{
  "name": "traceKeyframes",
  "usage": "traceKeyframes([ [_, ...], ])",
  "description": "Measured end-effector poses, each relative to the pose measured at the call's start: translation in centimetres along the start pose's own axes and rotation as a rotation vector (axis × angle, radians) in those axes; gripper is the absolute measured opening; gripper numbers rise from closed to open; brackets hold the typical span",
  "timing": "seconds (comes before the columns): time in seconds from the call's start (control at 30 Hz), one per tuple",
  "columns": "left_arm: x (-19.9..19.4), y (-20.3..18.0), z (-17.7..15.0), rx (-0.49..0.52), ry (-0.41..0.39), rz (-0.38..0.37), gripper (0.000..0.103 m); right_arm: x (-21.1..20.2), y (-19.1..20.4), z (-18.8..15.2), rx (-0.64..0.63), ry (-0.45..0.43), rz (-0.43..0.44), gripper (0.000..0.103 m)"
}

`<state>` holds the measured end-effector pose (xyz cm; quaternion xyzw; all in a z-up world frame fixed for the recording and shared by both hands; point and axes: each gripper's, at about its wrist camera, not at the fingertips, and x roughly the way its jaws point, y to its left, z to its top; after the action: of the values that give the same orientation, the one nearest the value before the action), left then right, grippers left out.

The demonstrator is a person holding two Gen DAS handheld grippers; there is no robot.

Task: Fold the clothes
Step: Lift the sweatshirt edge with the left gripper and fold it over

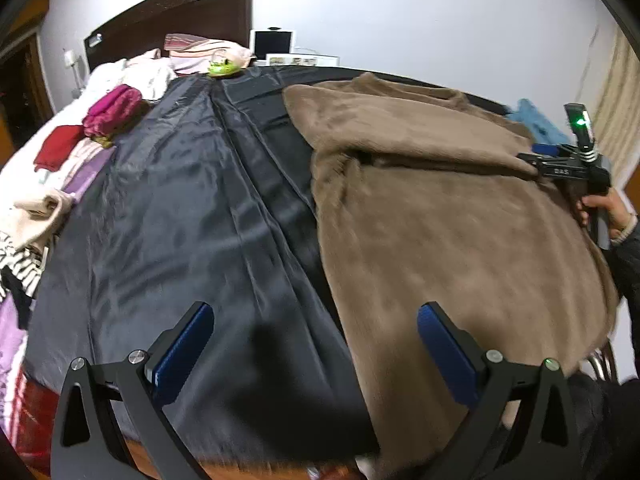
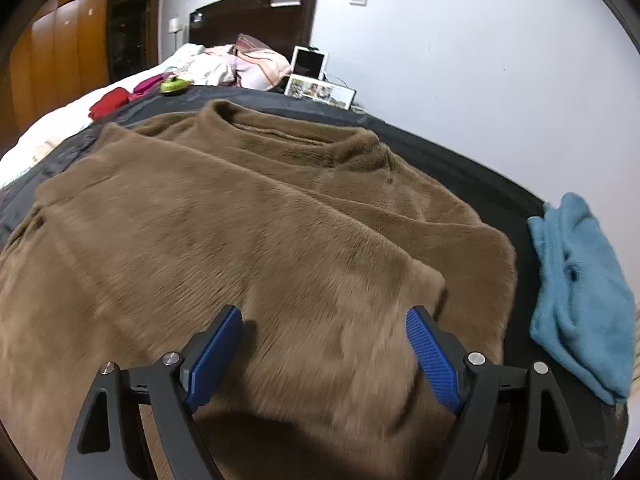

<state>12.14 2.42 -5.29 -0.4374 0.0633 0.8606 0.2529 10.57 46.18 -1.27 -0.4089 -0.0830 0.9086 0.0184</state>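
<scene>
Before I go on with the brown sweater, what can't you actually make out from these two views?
- Brown sweater: its near hem is cut off by the bottom edge in both wrist views.
- Its sleeves: folded into the body, ends not traceable.
- Right hand-held gripper: in the left wrist view its tips are too small to tell whether they touch the fabric.
- Blue garment: crumpled, type unclear.

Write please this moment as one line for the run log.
task: fold clothes | brown sweater: flat on dark sheet, sleeve folded in | left tool: open, empty | right tool: open over sweater
</scene>
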Motion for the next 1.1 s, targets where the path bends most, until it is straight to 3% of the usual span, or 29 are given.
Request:
traceKeyframes([
  [0.2,-2.2,0.3,-4.0,-0.049,-0.013,-0.174,0.102,-7.0,1.6,-4.2,-0.076,-0.059,0.053,0.086],
  [0.43,-5.2,-1.1,-7.4,0.043,-0.078,-0.211,0.102,-14.2,2.5,-11.6,-0.068,-0.134,0.083,0.086],
  [0.63,-5.1,-2.9,-9.4,0.169,-0.063,-0.238,0.102,-18.4,0.9,-16.8,0.088,-0.188,0.125,0.086],
  [0.73,-4.0,-3.6,-10.7,0.221,-0.023,-0.245,0.102,-19.5,-0.3,-19.2,0.186,-0.173,0.209,0.086],
  [0.83,-2.5,-3.8,-11.7,0.223,0.013,-0.263,0.102,-19.9,-0.7,-21.0,0.232,-0.136,0.241,0.086],
  [1.1,0.6,-2.8,-11.0,0.117,0.043,-0.359,0.102,-18.7,1.9,-24.1,0.176,-0.013,0.294,0.086],
])
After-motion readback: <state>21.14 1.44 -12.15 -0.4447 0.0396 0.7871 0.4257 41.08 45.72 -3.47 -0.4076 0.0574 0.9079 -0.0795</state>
